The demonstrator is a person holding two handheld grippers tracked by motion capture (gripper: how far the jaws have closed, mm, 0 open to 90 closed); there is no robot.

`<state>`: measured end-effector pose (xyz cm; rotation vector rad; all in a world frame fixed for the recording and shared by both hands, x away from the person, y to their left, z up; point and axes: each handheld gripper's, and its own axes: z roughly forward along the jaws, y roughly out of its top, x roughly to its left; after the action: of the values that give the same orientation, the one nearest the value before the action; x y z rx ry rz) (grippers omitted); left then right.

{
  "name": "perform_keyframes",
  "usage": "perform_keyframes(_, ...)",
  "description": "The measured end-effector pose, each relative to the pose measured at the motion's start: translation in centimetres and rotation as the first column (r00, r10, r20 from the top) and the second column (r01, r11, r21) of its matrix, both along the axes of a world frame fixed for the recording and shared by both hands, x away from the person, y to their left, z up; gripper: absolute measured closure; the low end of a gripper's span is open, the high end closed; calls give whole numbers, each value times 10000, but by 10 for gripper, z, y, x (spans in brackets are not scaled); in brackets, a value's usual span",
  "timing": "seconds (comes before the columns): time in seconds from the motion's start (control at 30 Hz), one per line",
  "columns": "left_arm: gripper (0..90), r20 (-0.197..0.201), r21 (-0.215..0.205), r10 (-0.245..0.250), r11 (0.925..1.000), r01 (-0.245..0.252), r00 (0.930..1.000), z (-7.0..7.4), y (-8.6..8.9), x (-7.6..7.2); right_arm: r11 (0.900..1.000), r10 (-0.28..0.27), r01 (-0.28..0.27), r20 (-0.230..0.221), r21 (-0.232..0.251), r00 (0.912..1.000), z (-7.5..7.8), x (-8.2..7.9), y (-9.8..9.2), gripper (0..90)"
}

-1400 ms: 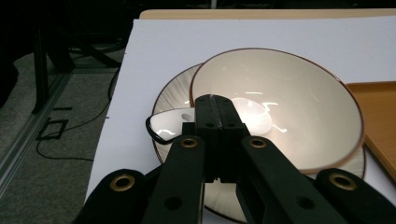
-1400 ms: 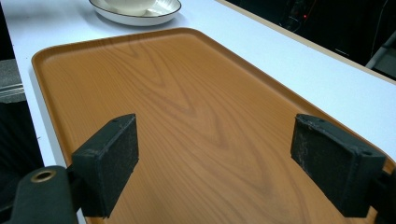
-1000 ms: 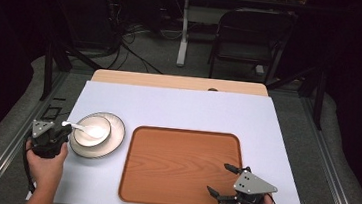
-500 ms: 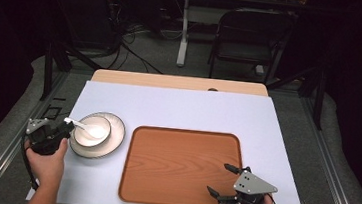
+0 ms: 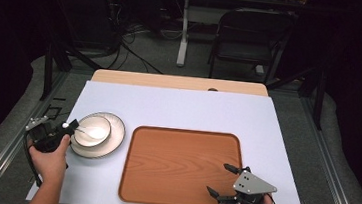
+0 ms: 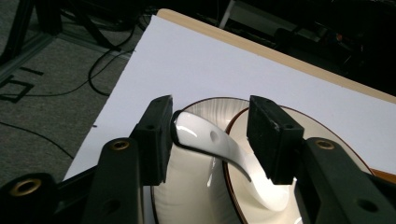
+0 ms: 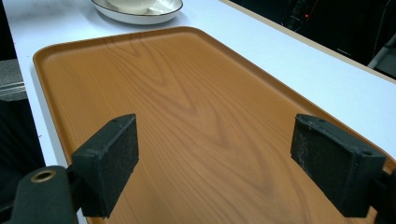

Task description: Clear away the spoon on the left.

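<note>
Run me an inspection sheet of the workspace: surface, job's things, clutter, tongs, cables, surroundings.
Surface: white table top with a wooden strip at the far edge.
Job's things: wooden tray, bare; white bowl on a white plate left of the tray; white spoon with its scoop in the bowl.
Clutter: nothing seen.
Tongs: left tongs open, jaws either side of the spoon handle, one jaw touching or nearly so, not clamped; right tongs open wide over the tray's near right corner, holding nothing.
Cables: loose cables on the floor beyond the table.
Surroundings: black folding chair, dark frame legs, grey floor.
</note>
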<state>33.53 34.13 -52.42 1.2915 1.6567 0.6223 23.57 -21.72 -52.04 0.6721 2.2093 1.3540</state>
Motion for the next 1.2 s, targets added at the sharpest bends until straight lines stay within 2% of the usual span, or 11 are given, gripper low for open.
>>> perform_keyframes(0.07,548,15,4,84,10000,-84,10000,-2,0,3,10000,1,-1,14,-4,10000,0,0,0,149)
perform_keyframes(0.17,587,-85,-289,104,9995,-106,9999,-5,2,4,10000,14,-14,23,-9,10000,0,0,-1,149)
perform_keyframes(0.47,631,143,-879,142,9960,-128,9998,-7,4,3,10000,8,-8,-22,1,10000,0,0,0,149)
perform_keyframes(0.6,659,235,-832,54,9965,-34,9997,-2,1,4,10000,0,0,-51,-1,10000,0,0,0,149)
perform_keyframes(0.73,695,554,-673,-160,9975,197,9983,8,-6,6,10000,-1,1,-36,-29,10000,0,0,1,150)
perform_keyframes(1.2,805,1030,-820,-903,9917,989,9906,26,-28,13,10000,18,-18,-41,-5,10000,0,0,0,150)
